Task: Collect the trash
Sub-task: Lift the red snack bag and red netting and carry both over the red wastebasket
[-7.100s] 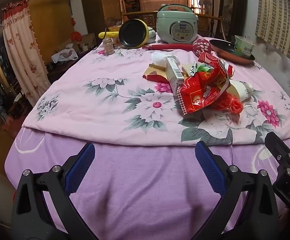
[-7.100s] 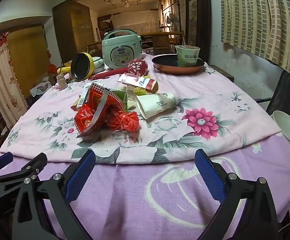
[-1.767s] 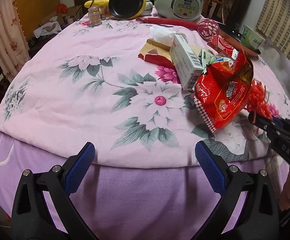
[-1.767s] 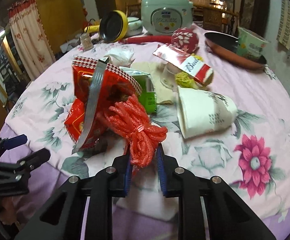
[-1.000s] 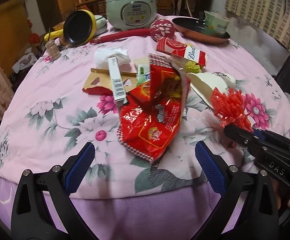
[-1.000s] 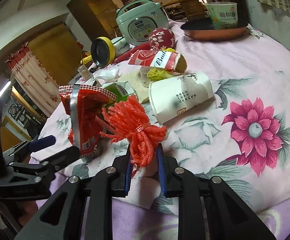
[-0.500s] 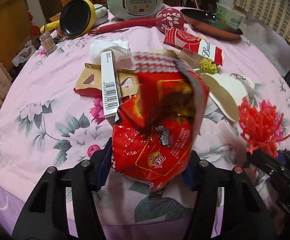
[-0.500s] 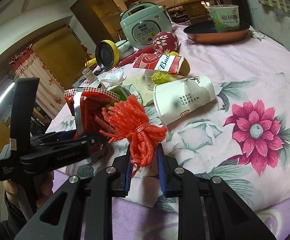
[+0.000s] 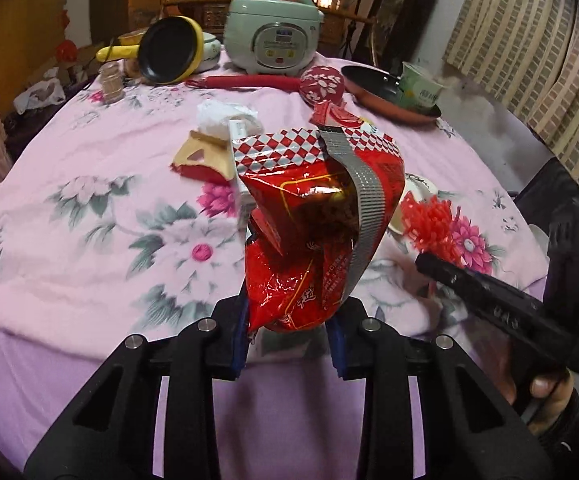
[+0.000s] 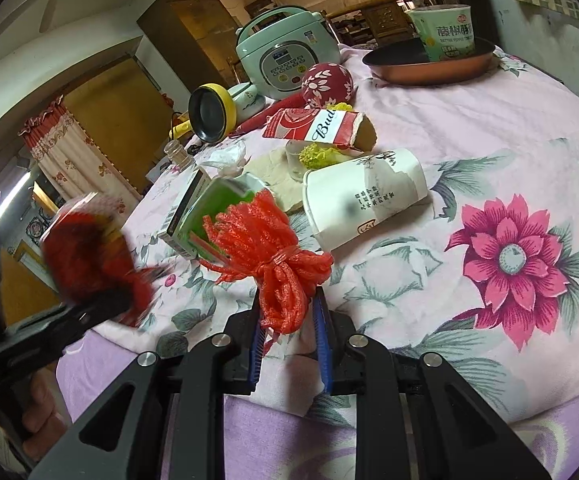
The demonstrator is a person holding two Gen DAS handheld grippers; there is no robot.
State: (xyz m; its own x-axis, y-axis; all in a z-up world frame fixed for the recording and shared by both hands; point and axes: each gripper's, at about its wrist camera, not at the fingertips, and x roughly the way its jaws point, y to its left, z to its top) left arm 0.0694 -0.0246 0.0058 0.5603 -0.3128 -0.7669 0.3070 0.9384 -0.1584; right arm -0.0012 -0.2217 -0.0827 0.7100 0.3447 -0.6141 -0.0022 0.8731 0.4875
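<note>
Two grips in hand: left gripper (image 9: 289, 330), jaws just closing, pinching red snack bag (image 9: 317, 232) by its lower end above the table (image 9: 89, 208); right gripper (image 10: 287, 340) narrowly clamping orange mesh bundle (image 10: 273, 256). Pickup step apparently finishing (no bin in view). Remaining nearby: paper cup (image 10: 365, 200), green carton (image 10: 205, 208). Next, probably: carrying both to a bin, keeping grips firm.

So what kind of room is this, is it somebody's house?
Most likely a home dining room. A rice cooker and a frying pan sit on a table with a flowery cloth, and wooden furniture stands behind.
</note>
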